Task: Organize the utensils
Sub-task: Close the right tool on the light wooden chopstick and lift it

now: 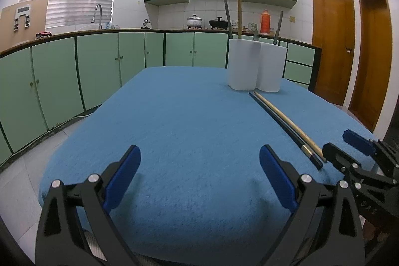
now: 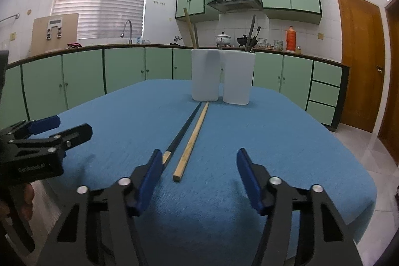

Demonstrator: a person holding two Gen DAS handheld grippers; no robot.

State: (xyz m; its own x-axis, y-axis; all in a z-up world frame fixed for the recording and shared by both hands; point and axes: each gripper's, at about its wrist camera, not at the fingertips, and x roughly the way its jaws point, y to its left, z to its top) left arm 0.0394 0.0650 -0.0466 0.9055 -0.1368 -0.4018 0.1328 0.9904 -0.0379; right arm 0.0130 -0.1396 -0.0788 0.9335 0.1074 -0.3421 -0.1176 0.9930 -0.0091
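Observation:
A black chopstick (image 2: 184,127) and a wooden chopstick (image 2: 192,138) lie side by side on the blue cloth (image 2: 274,141), pointing at two white holders (image 2: 204,75) (image 2: 238,77) with utensils standing in them. My right gripper (image 2: 198,172) is open, its fingers on either side of the chopsticks' near ends. My left gripper (image 1: 199,170) is open and empty over bare cloth, left of the chopsticks (image 1: 286,124). The holders show in the left wrist view (image 1: 243,64) too. The right gripper (image 1: 346,143) shows at the left view's right edge.
The table's front and right edges are close to the grippers. Green kitchen cabinets (image 1: 99,66) and a counter run behind the table. Wooden doors (image 1: 331,41) stand at the right. The left gripper (image 2: 59,129) shows at the right view's left edge.

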